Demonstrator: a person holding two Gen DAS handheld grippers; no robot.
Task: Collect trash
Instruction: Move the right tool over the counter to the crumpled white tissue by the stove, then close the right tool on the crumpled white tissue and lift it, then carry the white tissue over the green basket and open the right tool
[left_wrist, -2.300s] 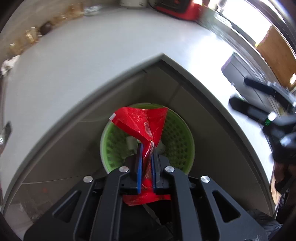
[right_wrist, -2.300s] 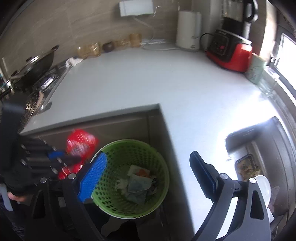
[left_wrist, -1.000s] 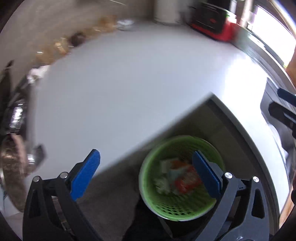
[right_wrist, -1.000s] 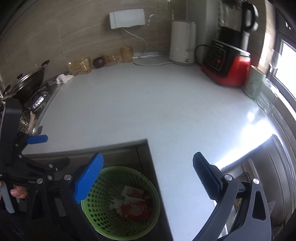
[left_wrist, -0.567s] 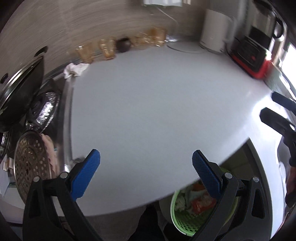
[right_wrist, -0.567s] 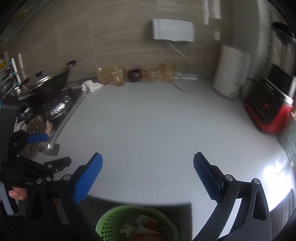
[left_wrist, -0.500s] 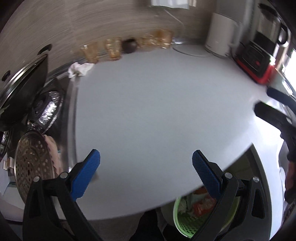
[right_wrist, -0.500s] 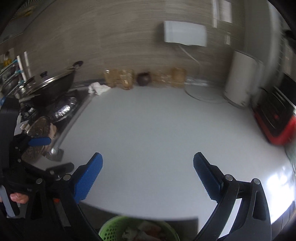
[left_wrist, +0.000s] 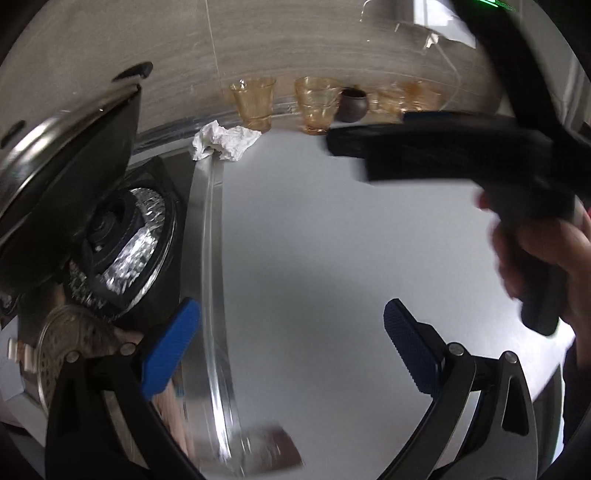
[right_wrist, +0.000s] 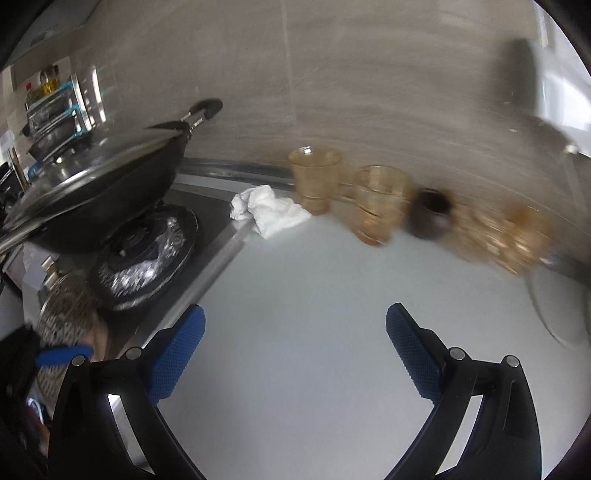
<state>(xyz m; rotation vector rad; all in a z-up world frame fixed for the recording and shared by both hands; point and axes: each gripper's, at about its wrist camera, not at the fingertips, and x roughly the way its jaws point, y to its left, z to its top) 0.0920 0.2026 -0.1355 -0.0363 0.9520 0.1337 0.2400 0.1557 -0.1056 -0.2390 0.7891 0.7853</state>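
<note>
A crumpled white tissue (left_wrist: 223, 139) lies on the grey counter by the stove edge, in front of the amber glasses; it also shows in the right wrist view (right_wrist: 266, 209). My left gripper (left_wrist: 291, 343) is open and empty, low over the counter, well short of the tissue. My right gripper (right_wrist: 295, 343) is open and empty, over the counter, pointing toward the tissue. In the left wrist view the right gripper's black body and the hand on it (left_wrist: 480, 158) reach across the upper right. The green bin is out of view.
Amber glasses (right_wrist: 316, 177) and a small dark cup (right_wrist: 430, 214) line the back wall. A black wok with a lid (right_wrist: 99, 192) sits on the stove with a foil-lined burner (right_wrist: 144, 254) at the left. A metal strip (left_wrist: 212, 258) divides stove and counter (left_wrist: 332, 240).
The left gripper let the red wrapper go into the green bin. Both grippers then moved up and forward over the counter toward the back wall; the bin left view.
</note>
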